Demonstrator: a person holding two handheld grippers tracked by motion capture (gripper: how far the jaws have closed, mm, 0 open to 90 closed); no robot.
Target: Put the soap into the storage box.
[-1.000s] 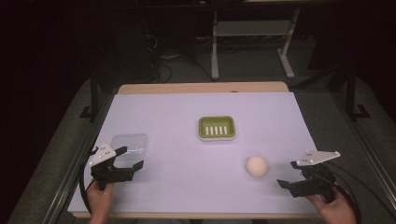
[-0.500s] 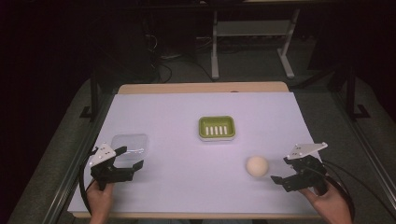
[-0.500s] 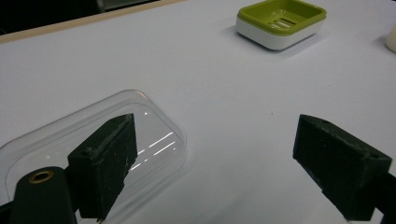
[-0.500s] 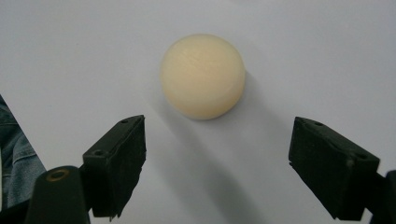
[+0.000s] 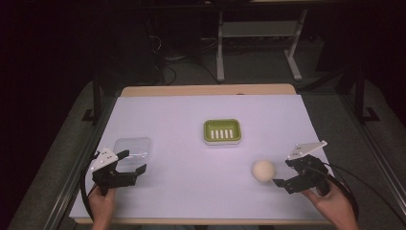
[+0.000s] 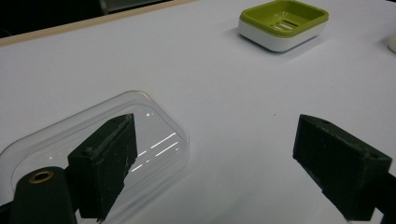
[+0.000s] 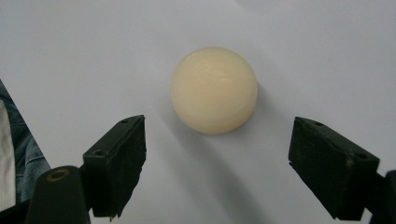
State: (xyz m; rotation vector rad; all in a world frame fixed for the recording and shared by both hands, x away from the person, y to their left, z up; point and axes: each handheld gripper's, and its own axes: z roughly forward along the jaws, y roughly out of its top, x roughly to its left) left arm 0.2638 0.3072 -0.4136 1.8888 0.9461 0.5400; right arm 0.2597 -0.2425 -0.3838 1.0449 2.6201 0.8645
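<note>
From above, the right tongs (image 5: 280,178) sat wide open, empty, just right of the cream soap ball (image 5: 264,170) on the tabletop (image 5: 191,120). Its own view: centre the jaws, close gently. Left tongs (image 6: 215,158) gaped empty beside a clear lid (image 6: 154,135).

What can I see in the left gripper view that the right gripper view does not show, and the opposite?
Left gripper view: a clear plastic lid by the open left gripper, and the green soap dish farther off. Right gripper view: the round cream soap, whole and ahead of the open right gripper. Both share the white table cover.
</note>
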